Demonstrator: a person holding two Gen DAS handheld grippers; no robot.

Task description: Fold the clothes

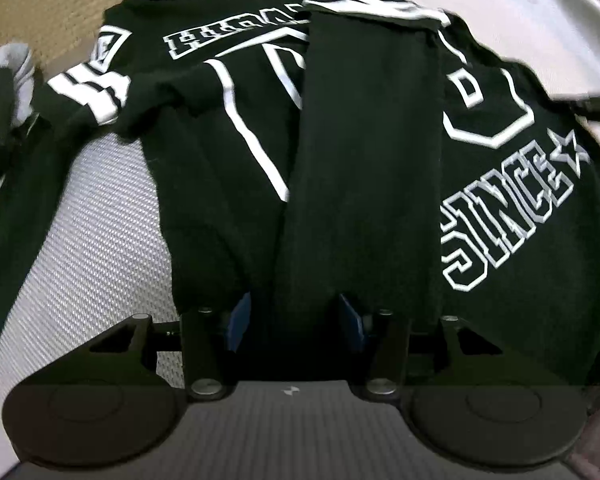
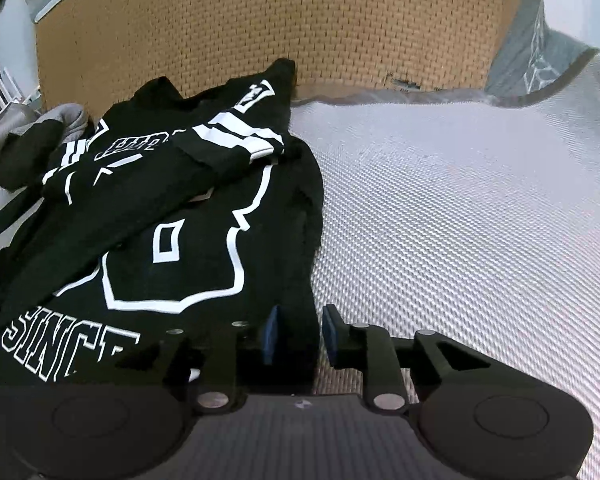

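Note:
A black sweatshirt (image 1: 228,168) with white lettering and stripes lies spread on a pale woven mat (image 1: 112,216). One sleeve (image 1: 364,160) is folded across its chest and runs straight down to my left gripper (image 1: 294,320). The blue pads (image 1: 238,320) stand wide apart, with the sleeve end lying between them. In the right wrist view the same sweatshirt (image 2: 172,240) lies to the left. My right gripper (image 2: 300,334) sits at its right side edge, jaws close together with a fold of black cloth pinched between the pads (image 2: 272,334).
A grey and black garment (image 2: 40,136) is heaped at the sweatshirt's far left. A tan woven panel (image 2: 300,20) rises behind the mat. The mat (image 2: 480,220) stretches bare to the right, and a grey patterned cloth (image 2: 540,52) lies at its far right corner.

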